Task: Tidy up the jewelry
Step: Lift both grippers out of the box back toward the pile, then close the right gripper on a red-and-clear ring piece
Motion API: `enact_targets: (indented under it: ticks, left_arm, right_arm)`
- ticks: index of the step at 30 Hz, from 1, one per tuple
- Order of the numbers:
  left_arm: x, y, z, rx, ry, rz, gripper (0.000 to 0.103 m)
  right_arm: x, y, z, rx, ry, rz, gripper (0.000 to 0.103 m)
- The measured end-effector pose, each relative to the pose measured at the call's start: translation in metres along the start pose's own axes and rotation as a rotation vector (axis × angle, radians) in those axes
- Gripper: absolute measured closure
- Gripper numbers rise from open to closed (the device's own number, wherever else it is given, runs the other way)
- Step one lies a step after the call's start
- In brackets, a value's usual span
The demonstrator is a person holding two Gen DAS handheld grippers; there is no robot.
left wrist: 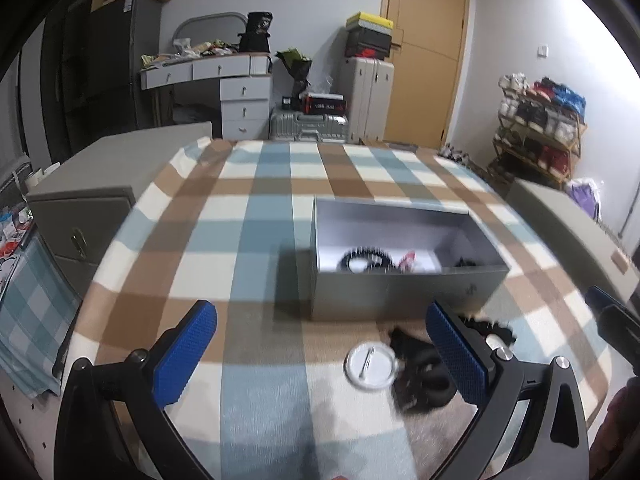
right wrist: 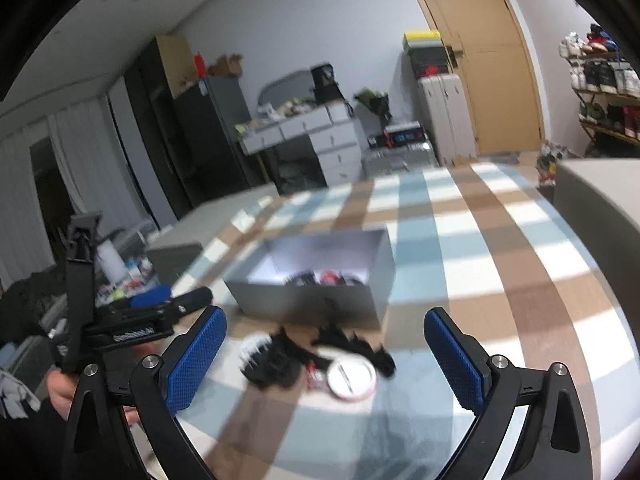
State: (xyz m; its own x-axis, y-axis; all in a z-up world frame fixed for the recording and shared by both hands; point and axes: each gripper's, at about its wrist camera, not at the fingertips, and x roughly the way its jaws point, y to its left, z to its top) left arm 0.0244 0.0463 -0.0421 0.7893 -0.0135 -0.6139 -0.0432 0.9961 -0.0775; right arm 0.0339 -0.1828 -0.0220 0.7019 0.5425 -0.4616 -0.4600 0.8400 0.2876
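While both tongs [left wrist: 320, 356] [right wrist: 325, 360] gape empty, the grey box [left wrist: 400, 292] holds seemingly black bands and something red.

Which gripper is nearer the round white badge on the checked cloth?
Left gripper, it seems: round white badge lies between its fingers. Right gripper hovers over it too, slightly farther back.

The left wrist camera is looking forward and downward between its own blue pads, sitting low over the checked table [left wrist: 256, 208], with the grey box [left wrist: 400, 288] just ahead and the wooden door [left wrist: 424, 52] far behind. The right wrist camera is looking the same general way from further right, tilting so the room is leaning. Both views are sharing the box [right wrist: 320, 296], the white round lid [left wrist: 370, 366] [right wrist: 352, 378] near the lens, and the door [right wrist: 492, 72].
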Motion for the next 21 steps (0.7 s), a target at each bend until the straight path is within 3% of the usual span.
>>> enact_targets:
  ticks: [5, 11, 16, 21]
  left_arm:
    - [0.005, 0.009, -0.014, -0.034, 0.03, -0.024, 0.001]
    - [-0.003, 0.011, -0.02, -0.046, -0.001, -0.02, 0.001]
    - [-0.003, 0.011, -0.024, -0.048, 0.0, -0.015, 0.001]
    - [-0.001, 0.017, -0.024, -0.08, 0.008, -0.023, 0.001]
  right_arm:
    - [0.01, -0.009, -0.022, 0.028, 0.094, -0.004, 0.003]
    - [0.027, -0.013, -0.035, 0.048, 0.175, 0.015, 0.003]
    - [0.037, -0.014, -0.036, 0.013, 0.22, -0.033, 0.013]
    - [0.038, -0.004, -0.035, -0.023, 0.225, 0.0, 0.025]
